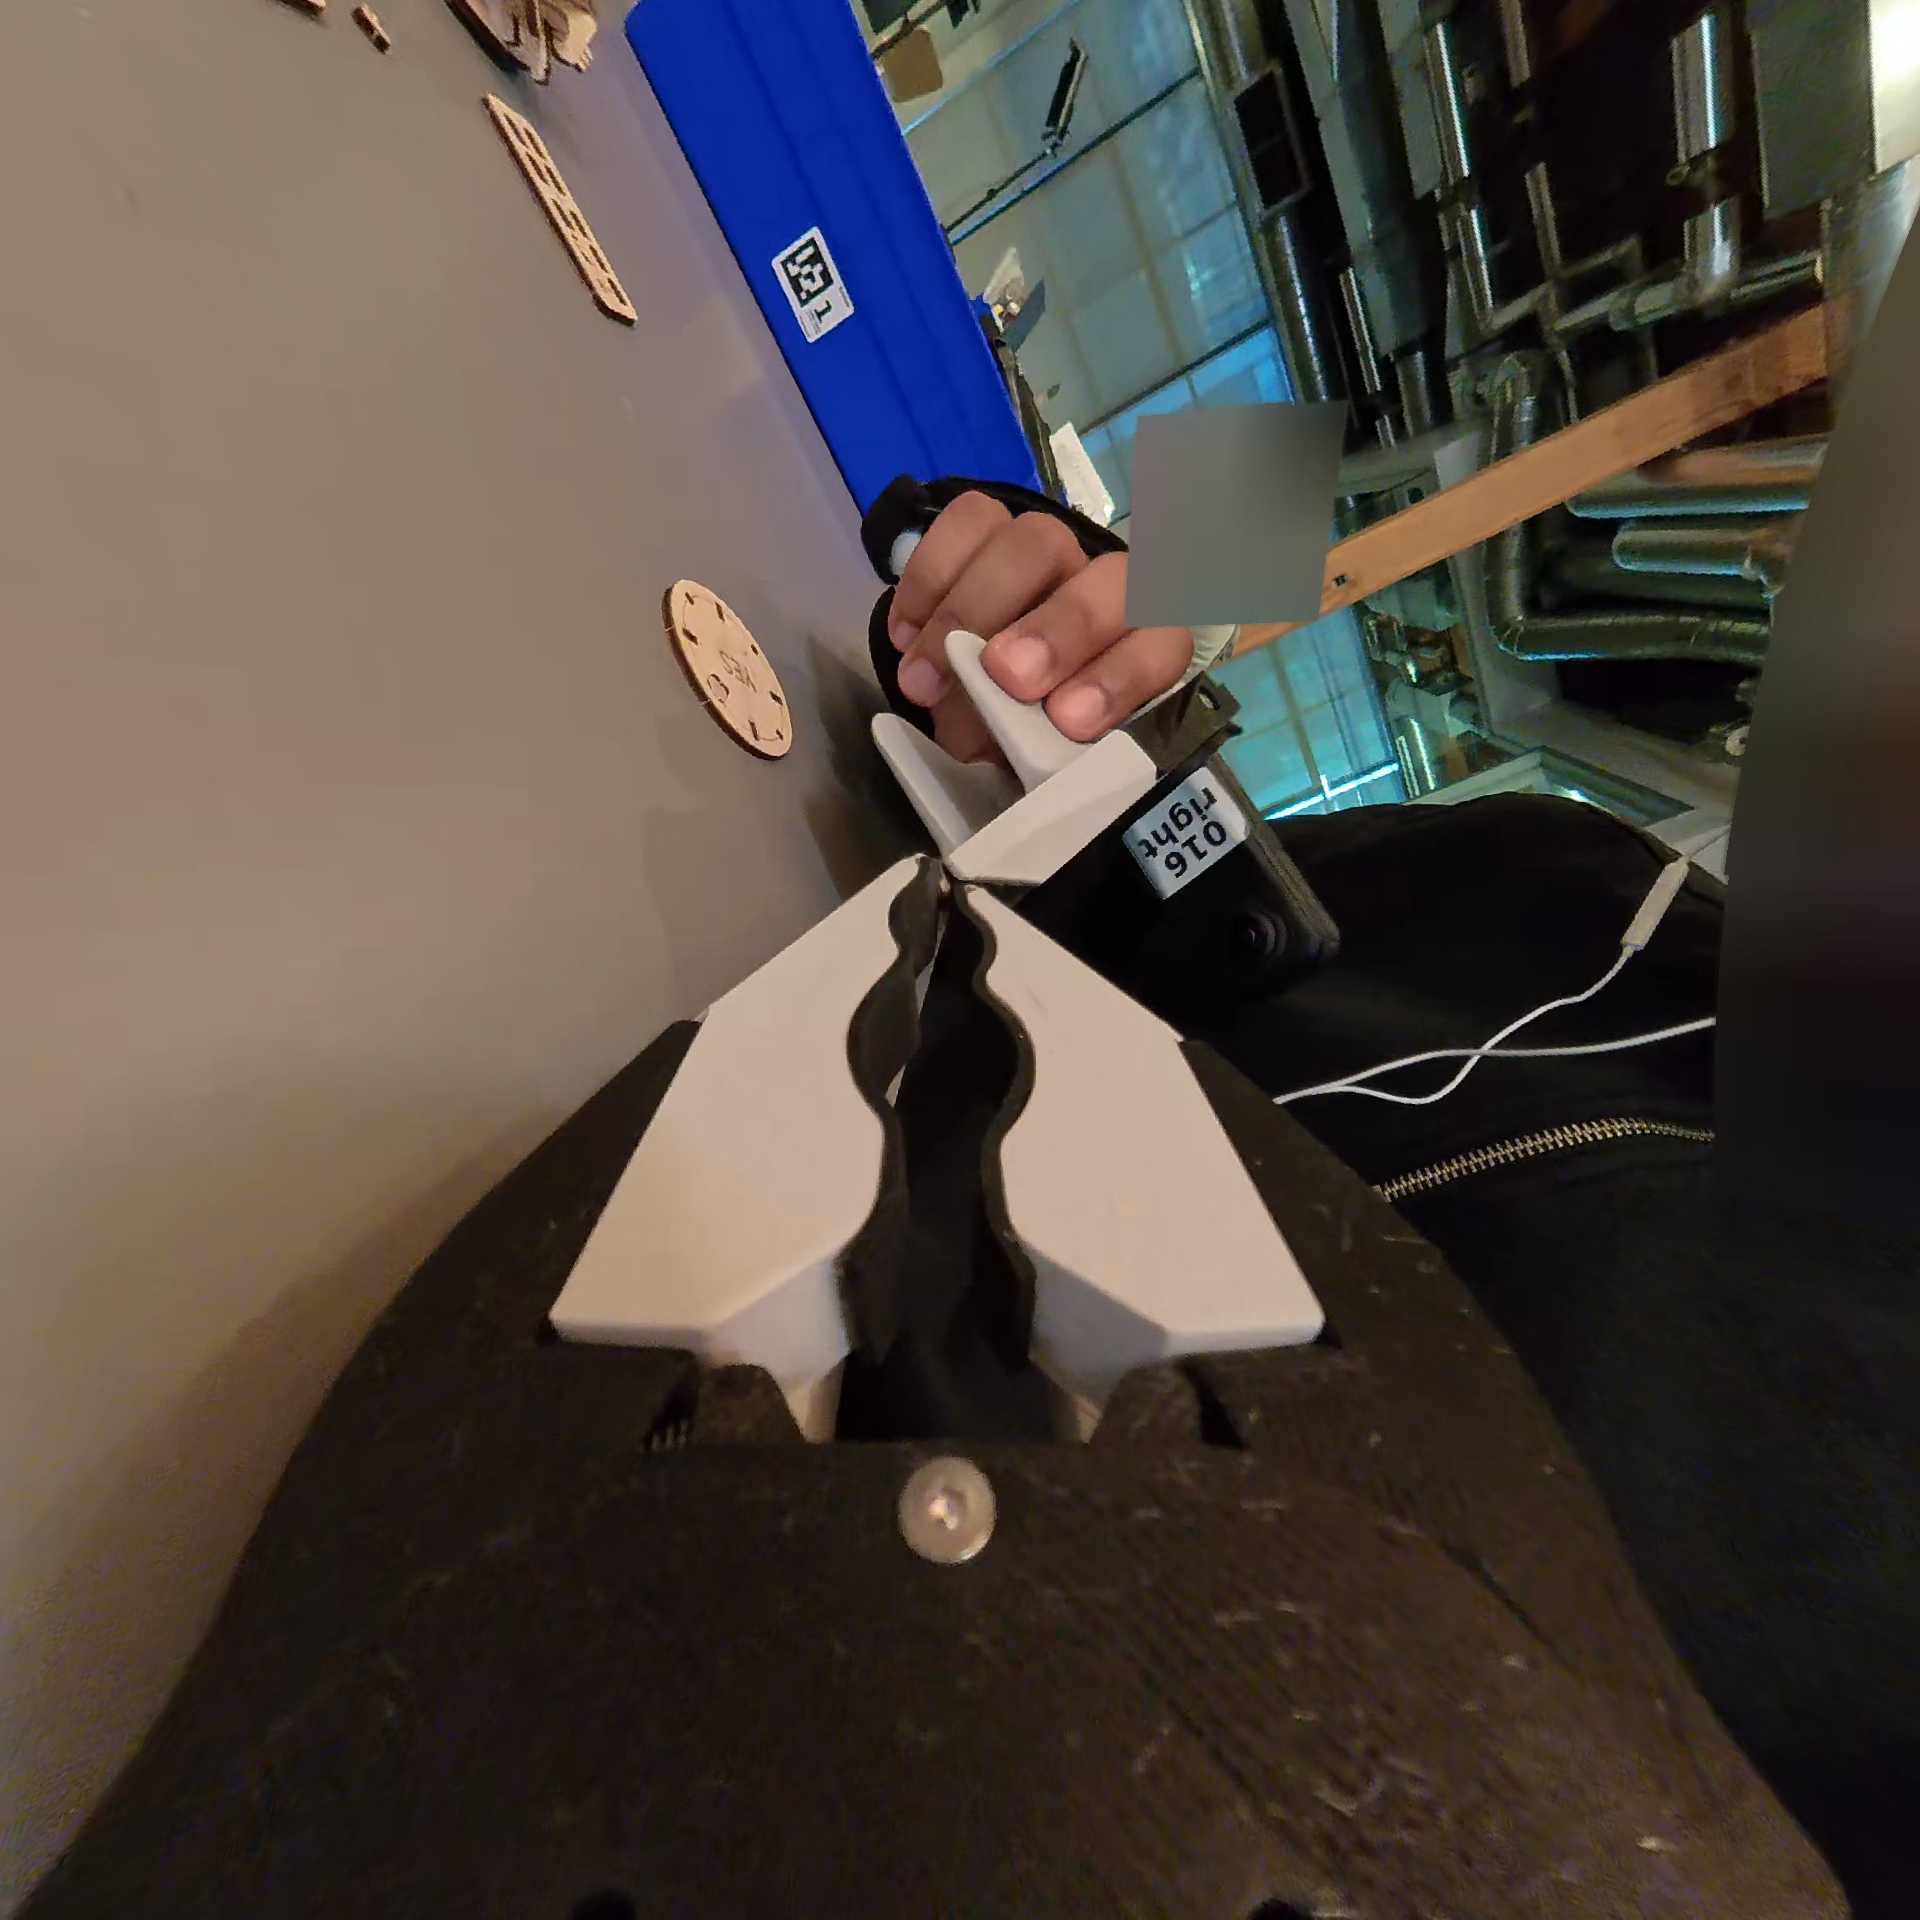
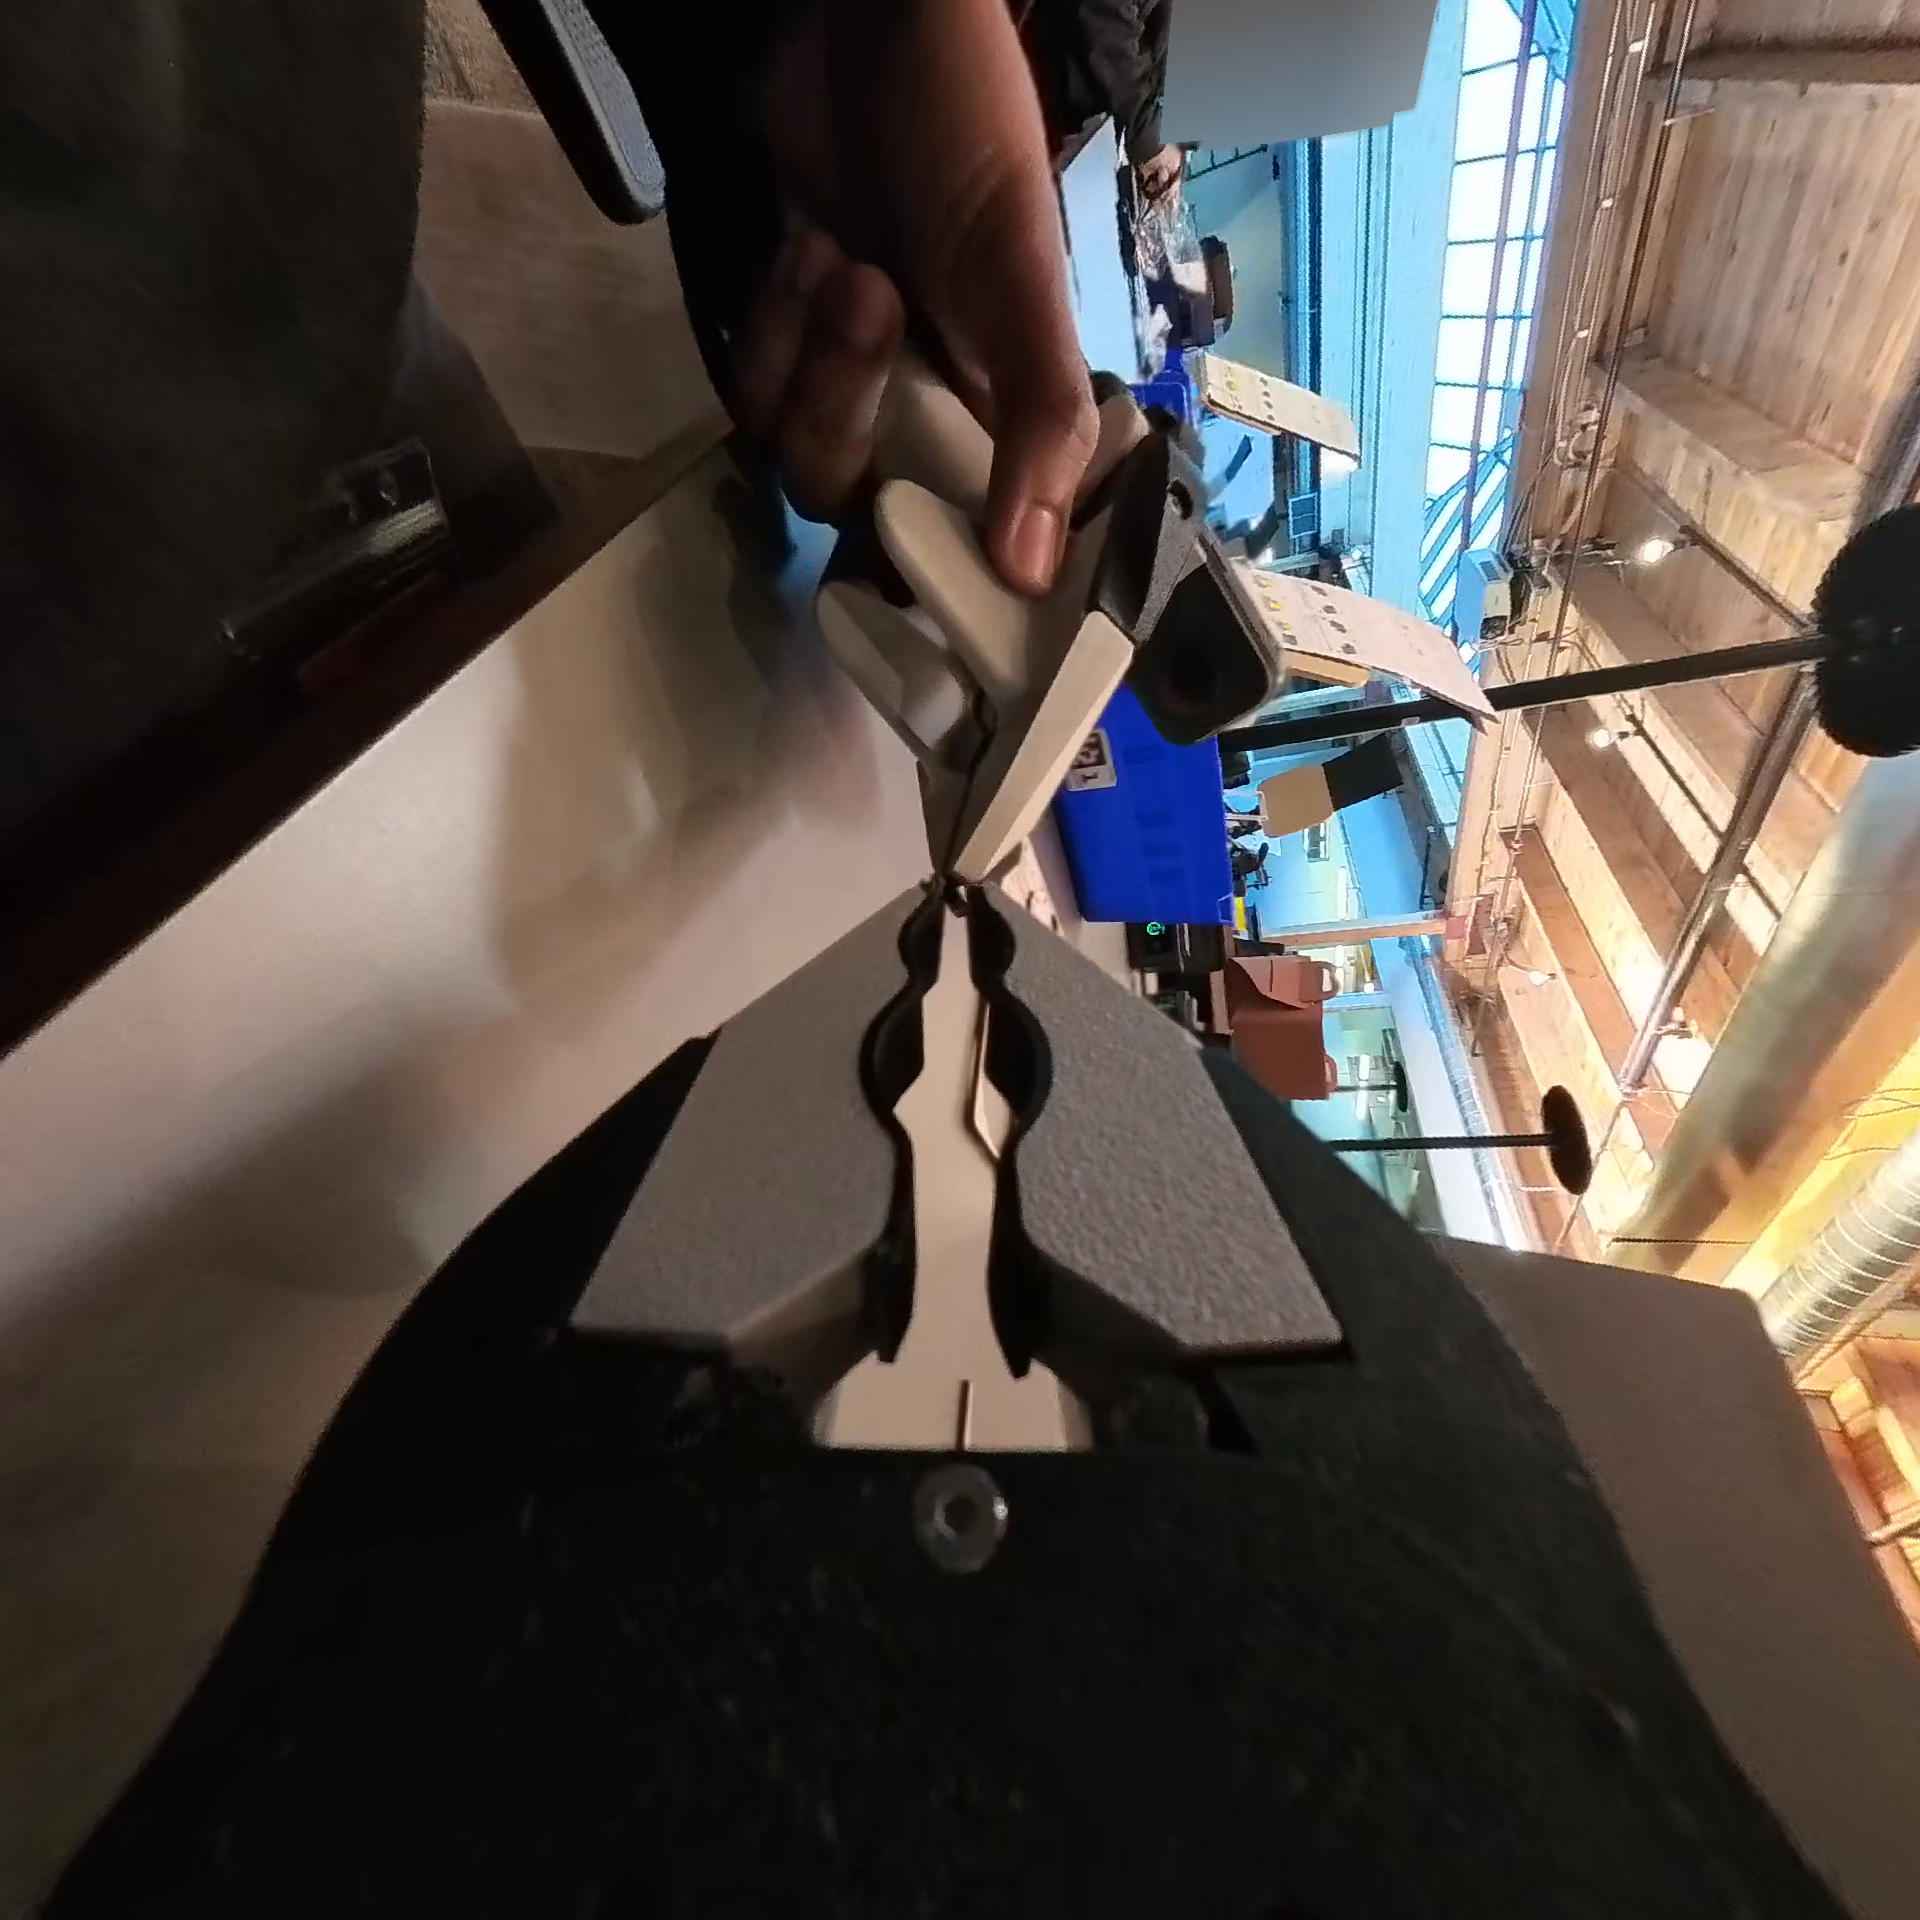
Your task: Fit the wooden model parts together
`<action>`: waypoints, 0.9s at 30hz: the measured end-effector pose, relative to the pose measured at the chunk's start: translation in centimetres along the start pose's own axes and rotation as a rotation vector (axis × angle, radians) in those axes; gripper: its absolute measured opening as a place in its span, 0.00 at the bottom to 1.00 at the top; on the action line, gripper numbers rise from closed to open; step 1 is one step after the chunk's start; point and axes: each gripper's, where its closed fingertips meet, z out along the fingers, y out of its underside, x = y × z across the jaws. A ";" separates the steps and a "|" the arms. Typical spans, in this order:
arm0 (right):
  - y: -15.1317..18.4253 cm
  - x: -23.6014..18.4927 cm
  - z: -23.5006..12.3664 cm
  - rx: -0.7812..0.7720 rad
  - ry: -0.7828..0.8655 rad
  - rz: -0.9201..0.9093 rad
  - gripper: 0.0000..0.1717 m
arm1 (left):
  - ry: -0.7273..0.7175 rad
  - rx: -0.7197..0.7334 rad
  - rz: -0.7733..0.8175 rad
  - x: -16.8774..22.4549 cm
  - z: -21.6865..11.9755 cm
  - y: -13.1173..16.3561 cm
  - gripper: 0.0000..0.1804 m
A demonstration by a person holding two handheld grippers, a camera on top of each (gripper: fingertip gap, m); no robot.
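Observation:
In the left wrist view my left gripper (image 1: 935, 878) is shut, its fingertips together in the air beside the grey table (image 1: 312, 623). My right gripper (image 1: 954, 864), held by a hand (image 1: 997, 613), comes in from the upper right and meets it tip to tip. A tiny pale speck sits at the left tips; I cannot tell what it is. In the right wrist view my right gripper (image 2: 948, 894) has its tips closed together, touching the tip of the left gripper (image 2: 956, 862). A round wooden disc (image 1: 727, 670) lies on the table to the left of both.
A slotted wooden strip (image 1: 561, 208) and more wooden pieces lie farther along the table. A blue bin (image 1: 821, 260) stands at the table's far end and also shows in the right wrist view (image 2: 1132, 821). A white cable (image 1: 1455, 1060) hangs over a person's black jacket. My two grippers' fingertips are within a few centimetres of each other.

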 end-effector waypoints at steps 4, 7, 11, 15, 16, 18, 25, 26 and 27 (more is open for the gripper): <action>0.0 0.9 -0.1 0.032 -0.014 0.176 0.00 | 0.028 0.023 0.032 0.5 -0.2 -0.3 0.02; 0.0 1.6 -0.5 0.076 -0.057 0.375 0.00 | 0.046 0.059 0.093 1.2 -0.3 -0.7 0.04; -0.4 2.5 -1.0 0.171 -0.147 0.668 0.00 | 0.054 0.102 0.185 2.0 -0.4 -1.2 0.05; -0.7 2.8 -1.4 0.254 -0.274 0.923 0.00 | 0.041 0.100 0.268 2.5 -0.3 -1.1 0.04; -0.7 2.9 -1.5 0.271 -0.296 0.967 0.00 | 0.031 0.095 0.272 2.4 -0.2 -1.1 0.04; -0.7 3.1 -1.6 0.292 -0.306 1.005 0.00 | 0.033 0.087 0.261 2.3 -0.1 -1.0 0.04; -0.8 2.6 -1.4 0.273 -0.314 0.973 0.00 | 0.089 0.109 0.210 2.5 0.4 -1.0 0.01; -0.8 2.6 -1.4 0.271 -0.313 0.966 0.00 | 0.088 0.108 0.207 2.5 0.4 -1.0 0.01; -0.7 2.6 -1.4 0.270 -0.307 0.961 0.00 | 0.087 0.109 0.203 2.5 0.4 -1.0 0.01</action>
